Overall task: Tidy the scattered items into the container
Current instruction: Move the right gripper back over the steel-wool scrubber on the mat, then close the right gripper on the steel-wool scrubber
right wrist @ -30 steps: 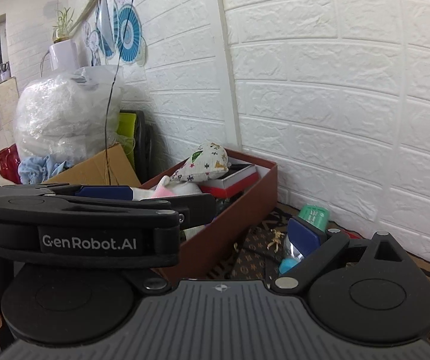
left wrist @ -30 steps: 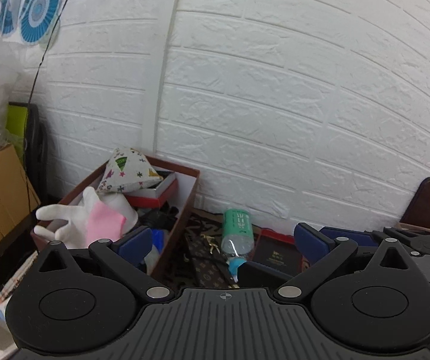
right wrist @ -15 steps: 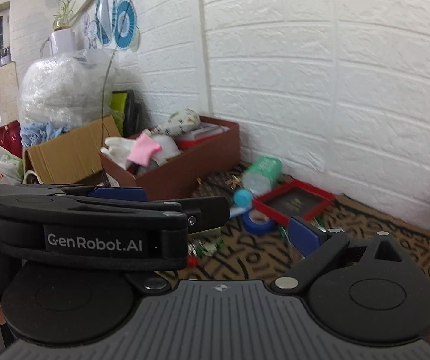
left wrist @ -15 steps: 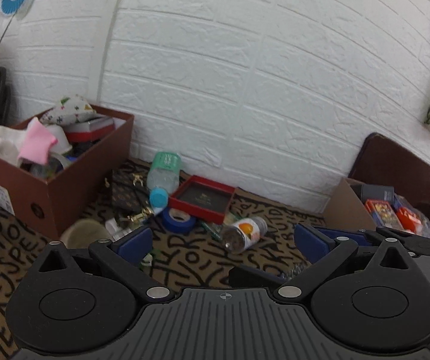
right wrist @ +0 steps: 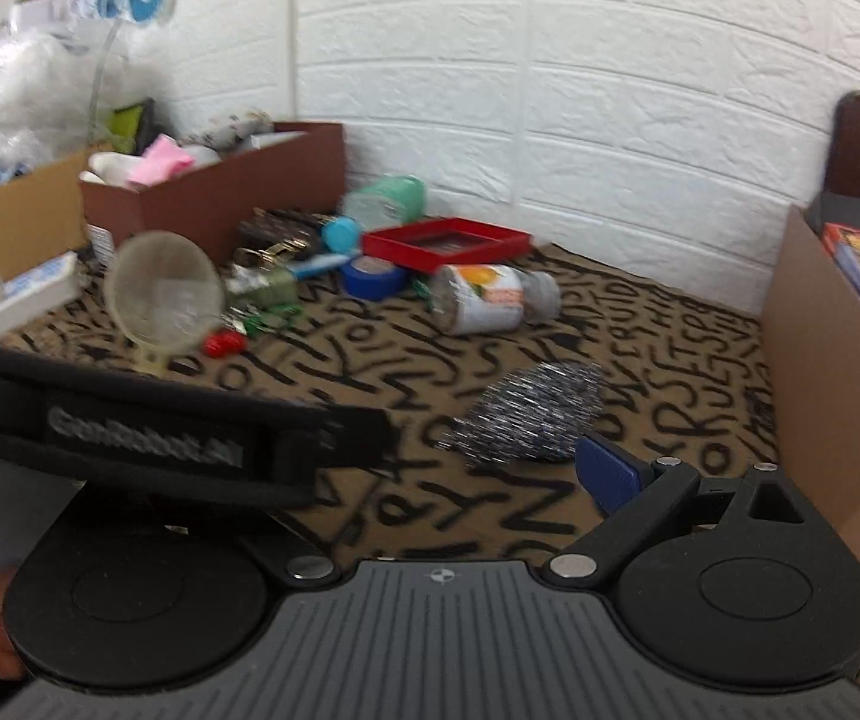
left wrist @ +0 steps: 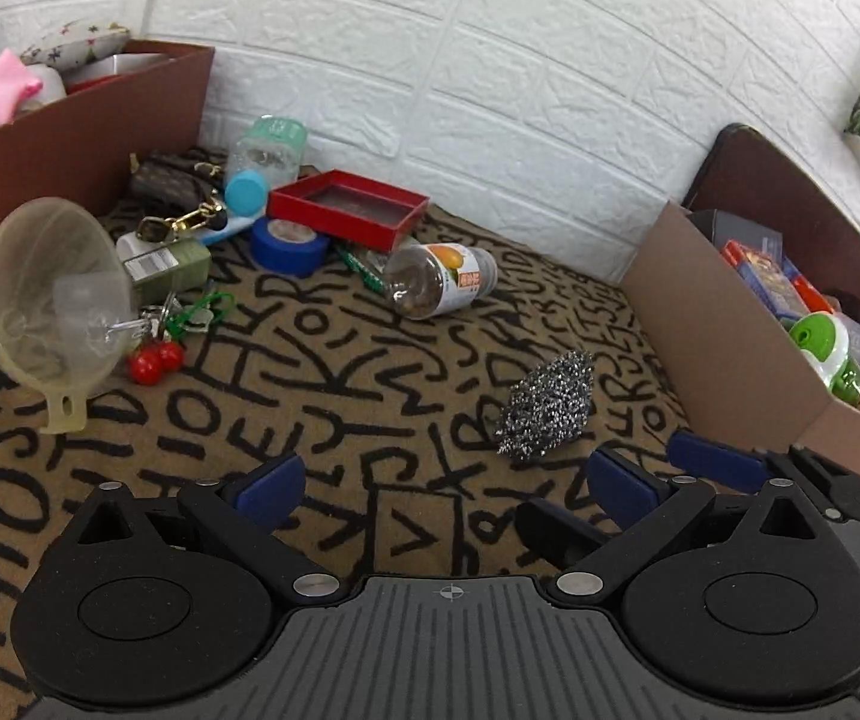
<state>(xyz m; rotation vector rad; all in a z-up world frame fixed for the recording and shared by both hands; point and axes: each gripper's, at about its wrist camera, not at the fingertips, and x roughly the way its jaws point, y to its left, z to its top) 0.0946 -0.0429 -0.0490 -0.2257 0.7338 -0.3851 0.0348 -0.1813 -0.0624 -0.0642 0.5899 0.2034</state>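
Several loose items lie scattered on the tan cloth printed with black letters (left wrist: 334, 396). Nearest is a silvery steel-wool scouring ball (left wrist: 547, 411), alone just ahead of the left claw (left wrist: 442, 489), whose blue-padded fingers (left wrist: 268, 486) stand wide apart with nothing between them. Further back a clear plastic jar with an orange fruit label (left wrist: 442, 279) lies on its side, near a roll of blue tape (left wrist: 286, 246) that touches a shallow red tray (left wrist: 349, 210). To the left a translucent beige funnel (left wrist: 52, 300) lies on its side beside two red cherry-like beads (left wrist: 154, 360), a green carabiner and a dark monogram pouch with a gold clasp (left wrist: 172, 186). A mint-lidded clear bottle (left wrist: 265, 153) lies by the white brick wall (left wrist: 490, 60).

One brown cardboard box (left wrist: 82, 120), already heaped with things, sits at far left; a tan cardboard box (left wrist: 724, 336) holding packets stands at right. The right claw (right wrist: 478, 468) is open too, though the left claw's body hides one finger.
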